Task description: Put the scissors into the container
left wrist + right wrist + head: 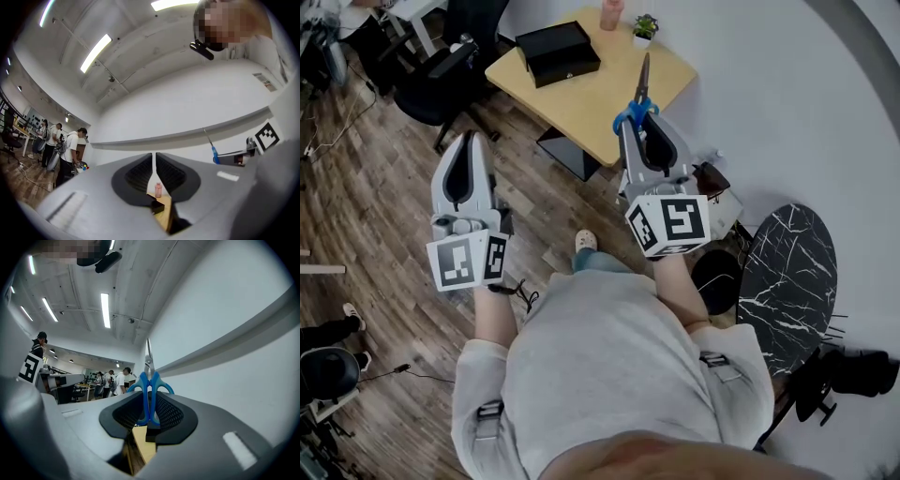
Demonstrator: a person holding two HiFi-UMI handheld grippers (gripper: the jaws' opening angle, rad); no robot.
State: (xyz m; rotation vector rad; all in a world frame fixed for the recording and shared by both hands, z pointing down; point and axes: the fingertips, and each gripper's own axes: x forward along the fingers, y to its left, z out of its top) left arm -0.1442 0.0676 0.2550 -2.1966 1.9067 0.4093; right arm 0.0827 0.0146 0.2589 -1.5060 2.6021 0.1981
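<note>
The right gripper [639,122] pinched the scissors [642,84] by their blue handles, blades pointing forward over the table [591,108]. The black container [558,52] lay ahead-left, at its far corner. The left gripper [469,141] was pressed together, empty.

Wooden table [602,105] bears pink bottle [611,13], potted plant [644,27]; dark marble-patterned tabletop [787,281] well apart.

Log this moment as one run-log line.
right tongs: shut on scissors, blades pointing out | left tongs: shut, empty | black container: on table, scissors not yet in
</note>
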